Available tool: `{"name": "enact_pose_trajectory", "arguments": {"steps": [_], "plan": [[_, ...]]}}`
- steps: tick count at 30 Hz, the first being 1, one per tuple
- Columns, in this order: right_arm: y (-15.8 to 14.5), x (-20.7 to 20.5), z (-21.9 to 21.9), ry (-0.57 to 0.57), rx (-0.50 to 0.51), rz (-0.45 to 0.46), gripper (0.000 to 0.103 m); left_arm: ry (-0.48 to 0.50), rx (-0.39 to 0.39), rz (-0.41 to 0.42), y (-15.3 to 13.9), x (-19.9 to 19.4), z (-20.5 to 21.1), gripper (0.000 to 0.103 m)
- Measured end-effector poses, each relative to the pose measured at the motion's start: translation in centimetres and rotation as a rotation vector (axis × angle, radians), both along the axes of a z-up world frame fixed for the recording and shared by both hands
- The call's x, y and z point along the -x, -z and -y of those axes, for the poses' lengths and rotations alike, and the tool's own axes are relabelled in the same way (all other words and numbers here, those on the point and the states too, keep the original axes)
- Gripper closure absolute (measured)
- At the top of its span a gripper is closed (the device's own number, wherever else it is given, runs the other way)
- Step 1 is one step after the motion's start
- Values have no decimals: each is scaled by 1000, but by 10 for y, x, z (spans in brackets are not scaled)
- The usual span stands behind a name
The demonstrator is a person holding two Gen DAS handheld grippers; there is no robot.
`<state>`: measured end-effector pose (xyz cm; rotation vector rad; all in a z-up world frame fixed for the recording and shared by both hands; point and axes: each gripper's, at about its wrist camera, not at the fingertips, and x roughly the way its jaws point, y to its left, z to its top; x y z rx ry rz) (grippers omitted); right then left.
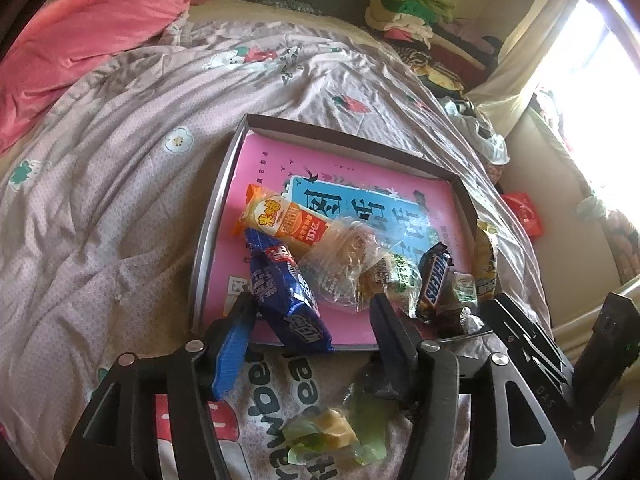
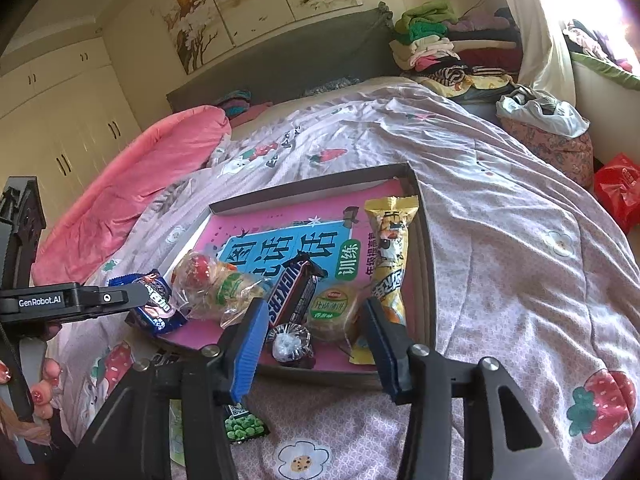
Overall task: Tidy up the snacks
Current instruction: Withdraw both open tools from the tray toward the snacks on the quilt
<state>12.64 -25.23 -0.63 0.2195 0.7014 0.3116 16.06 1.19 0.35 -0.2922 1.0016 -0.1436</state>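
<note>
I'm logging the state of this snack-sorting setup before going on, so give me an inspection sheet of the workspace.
Surface: strawberry-print quilt on a bed.
Job's things: shallow box holding a Snickers bar, blue Oreo pack, yellow snack pack, orange snack pack and round pastries.
Clutter: green pea packet and a candy outside the box.
Grippers: left hand-held gripper and right hand-held gripper both open, empty.
Cables: nothing seen.
Surroundings: pink blanket, clothes pile, red bag.
</note>
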Motion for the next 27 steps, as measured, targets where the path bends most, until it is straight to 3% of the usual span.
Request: {"name": "enact_pose_trajectory", "arguments": {"steps": [12, 27], "plan": [[-4, 1, 2, 12, -10, 8, 46, -1, -10, 30, -6, 6, -2, 29], [-10, 7, 3, 20, -12, 34, 42, 10, -34, 57, -15, 13, 1, 27]]}}
